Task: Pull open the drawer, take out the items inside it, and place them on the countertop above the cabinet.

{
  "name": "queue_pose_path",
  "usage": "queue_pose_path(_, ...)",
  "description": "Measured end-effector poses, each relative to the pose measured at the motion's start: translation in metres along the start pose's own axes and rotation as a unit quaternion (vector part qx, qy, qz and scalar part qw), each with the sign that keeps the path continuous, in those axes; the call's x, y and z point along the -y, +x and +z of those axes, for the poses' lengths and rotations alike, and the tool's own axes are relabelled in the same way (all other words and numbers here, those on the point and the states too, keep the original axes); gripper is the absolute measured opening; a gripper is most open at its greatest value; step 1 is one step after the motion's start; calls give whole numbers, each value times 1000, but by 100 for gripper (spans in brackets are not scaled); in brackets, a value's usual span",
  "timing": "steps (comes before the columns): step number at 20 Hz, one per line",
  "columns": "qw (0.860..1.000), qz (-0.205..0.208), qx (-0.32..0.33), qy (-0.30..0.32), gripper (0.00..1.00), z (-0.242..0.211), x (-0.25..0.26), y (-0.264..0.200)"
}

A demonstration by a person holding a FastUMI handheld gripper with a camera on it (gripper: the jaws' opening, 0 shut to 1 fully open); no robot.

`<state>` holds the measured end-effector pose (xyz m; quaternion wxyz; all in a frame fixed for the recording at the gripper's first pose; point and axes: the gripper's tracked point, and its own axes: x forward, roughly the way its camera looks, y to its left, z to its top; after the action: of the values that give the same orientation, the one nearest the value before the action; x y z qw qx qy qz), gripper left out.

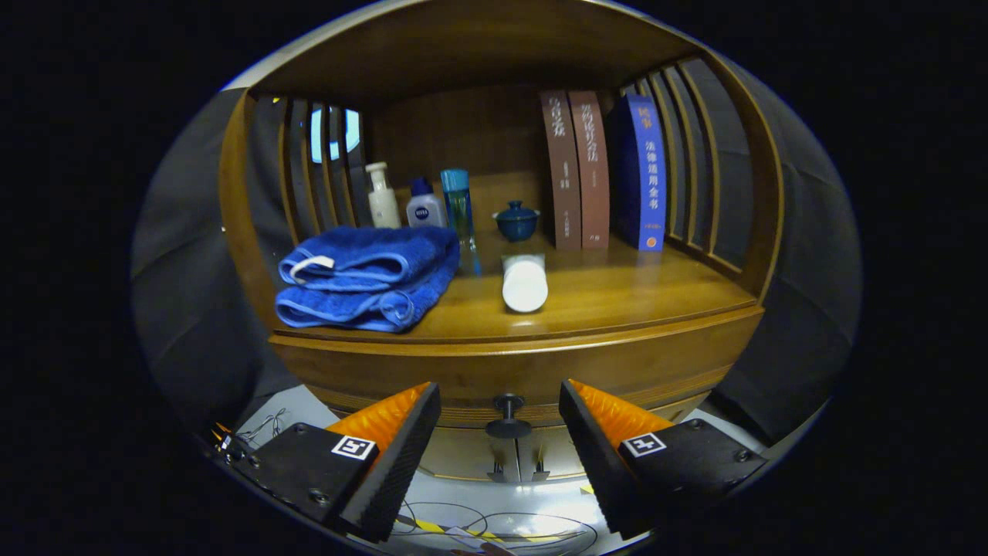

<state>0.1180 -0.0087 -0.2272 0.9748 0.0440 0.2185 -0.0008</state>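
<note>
A wooden cabinet stands ahead with its drawer front [509, 371] closed flush under the countertop [617, 301]. A small dark round knob [508, 415] sticks out of the drawer, and it sits in the gap between my two fingers, a little beyond their tips. My gripper [500, 401] is open, with orange-and-black fingers [401, 432] spread wide on either side of the knob and touching nothing. The drawer's contents are hidden.
On the countertop lie a folded blue towel [367, 278], a white tube on its side [525, 282], three bottles [421, 202], a blue lidded cup [516, 221] and three upright books [606, 174]. Slatted wooden sides enclose the shelf. Cables lie on the pale floor [494, 525] below.
</note>
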Motion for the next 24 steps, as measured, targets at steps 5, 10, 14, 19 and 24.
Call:
queue_pose_path(5,997,3,67,-23,100,46,-9,-66)
queue_pose_path(10,991,11,127,-47,100,77,-28,-128)
queue_pose_path(14,986,20,152,-58,100,81,-40,-169)
queue_pose_path(19,984,23,166,-54,99,79,-44,-195)
queue_pose_path(24,983,28,171,-56,99,83,-46,-202)
